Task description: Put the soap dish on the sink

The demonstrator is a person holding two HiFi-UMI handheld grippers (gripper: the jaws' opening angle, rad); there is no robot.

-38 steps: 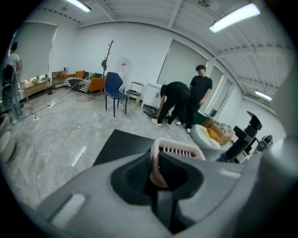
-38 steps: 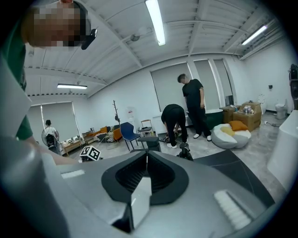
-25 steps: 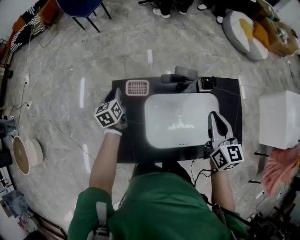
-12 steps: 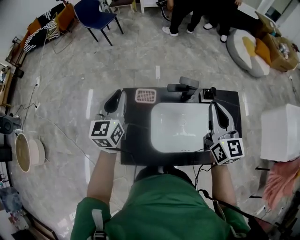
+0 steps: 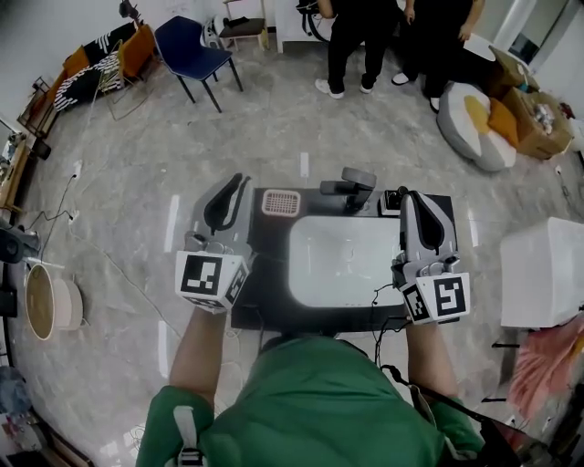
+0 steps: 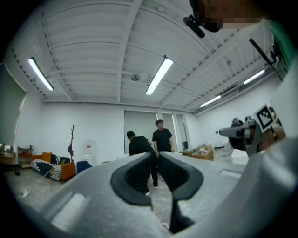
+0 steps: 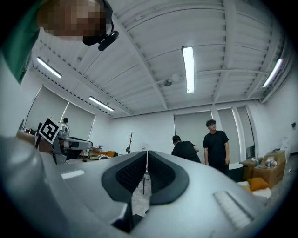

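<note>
Sitting on the black countertop (image 5: pixel 265 306) at the back left corner of the white basin (image 5: pixel 342 260), near the faucet (image 5: pixel 351 182), the slatted soap dish (image 5: pixel 281 202) looks placed, so we judge the task done, with nothing left to do. We hold our left gripper (image 5: pixel 239 181) and right gripper (image 5: pixel 412 199) apart from it, aimed out at the room. Each has its jaws pressed together on nothing.

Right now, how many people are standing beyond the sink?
2, both in black beyond the sink: left person opposite its middle, right person opposite its right end. Others may be hidden.
</note>
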